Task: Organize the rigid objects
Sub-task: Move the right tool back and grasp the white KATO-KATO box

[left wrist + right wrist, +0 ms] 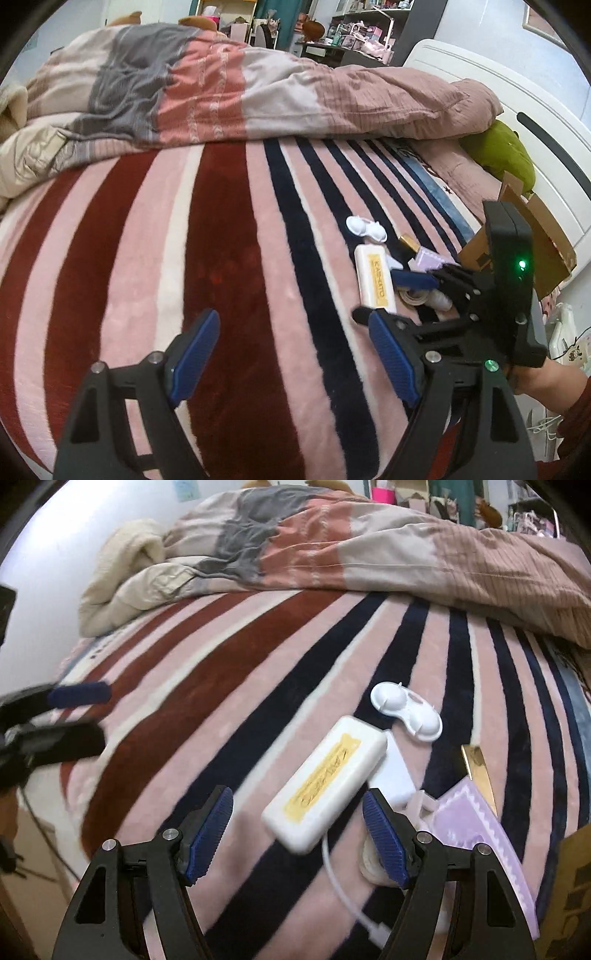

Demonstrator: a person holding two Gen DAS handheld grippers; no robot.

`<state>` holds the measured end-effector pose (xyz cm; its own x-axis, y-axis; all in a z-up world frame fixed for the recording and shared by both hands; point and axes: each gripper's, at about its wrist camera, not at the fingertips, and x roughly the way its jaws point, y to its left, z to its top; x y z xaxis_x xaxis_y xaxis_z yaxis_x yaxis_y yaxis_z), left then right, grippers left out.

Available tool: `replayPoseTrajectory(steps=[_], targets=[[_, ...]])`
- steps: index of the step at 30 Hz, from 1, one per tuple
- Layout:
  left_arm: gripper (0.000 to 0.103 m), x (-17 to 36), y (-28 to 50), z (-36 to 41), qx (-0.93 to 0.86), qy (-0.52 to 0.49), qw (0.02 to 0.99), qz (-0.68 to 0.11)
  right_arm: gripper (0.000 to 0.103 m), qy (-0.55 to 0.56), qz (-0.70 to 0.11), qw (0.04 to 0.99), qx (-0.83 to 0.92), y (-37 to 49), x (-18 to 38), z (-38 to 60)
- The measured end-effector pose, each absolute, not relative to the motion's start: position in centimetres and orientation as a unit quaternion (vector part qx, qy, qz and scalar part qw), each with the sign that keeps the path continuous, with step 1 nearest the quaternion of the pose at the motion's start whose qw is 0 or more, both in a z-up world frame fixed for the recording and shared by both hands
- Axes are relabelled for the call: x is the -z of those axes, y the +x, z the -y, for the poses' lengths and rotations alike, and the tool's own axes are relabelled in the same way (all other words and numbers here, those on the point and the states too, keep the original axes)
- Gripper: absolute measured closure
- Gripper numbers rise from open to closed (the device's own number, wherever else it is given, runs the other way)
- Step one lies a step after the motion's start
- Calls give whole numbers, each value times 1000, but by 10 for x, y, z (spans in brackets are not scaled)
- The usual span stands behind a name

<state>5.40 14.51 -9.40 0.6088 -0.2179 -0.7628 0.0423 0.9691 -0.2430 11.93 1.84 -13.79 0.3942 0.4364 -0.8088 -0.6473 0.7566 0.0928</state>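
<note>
Honestly, my right gripper (297,834) hung wide open over the power bank (325,782) on the blanket (221,709); its trailing cable (340,890) could snag. Left gripper (291,354) gaped too, empty.

A plush blanket striped in pink, dark red, cream and navy (229,236) covers the bed. Along its far edge lies a rumpled quilt in grey, salmon and beige blocks (207,85), with a cream padded coat (122,587) bunched at the quilt's left end. A green plush toy (506,155) sits under the quilt's right end, against the white headboard (554,122).
</note>
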Motion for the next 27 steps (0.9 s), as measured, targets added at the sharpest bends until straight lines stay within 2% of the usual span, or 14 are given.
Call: replayPoseTrajectory(steps=[1,2,3,4,11,18,19,21,27], targets=[[23,96,54,-145,74,-103,890,-437,37,-126,-438,829,-324,120,139,-22],[23,99,55,-145,73,-106,889,-439,46,-141,-433,832,-317,121,142,-28],[23,100,56,-145,72,-107,889,-440,62,-154,-430,834,-310,121,144,-30],[23,101,56,-144,72,-109,888,-441,65,-166,-428,834,-305,120,146,-33],[23,96,53,-143,75,-112,890,-436,69,-173,-437,772,-427,97,138,-24],[23,97,53,-137,74,-114,885,-446,65,-177,-441,778,-411,93,146,-29],[23,97,53,-136,76,-115,884,-447,70,-178,-439,780,-408,93,146,-31],[23,93,53,-133,83,-119,883,-447,71,-180,-434,787,-399,93,142,-32],[23,46,58,-95,150,-131,888,-414,71,-146,-381,808,-425,82,87,3]])
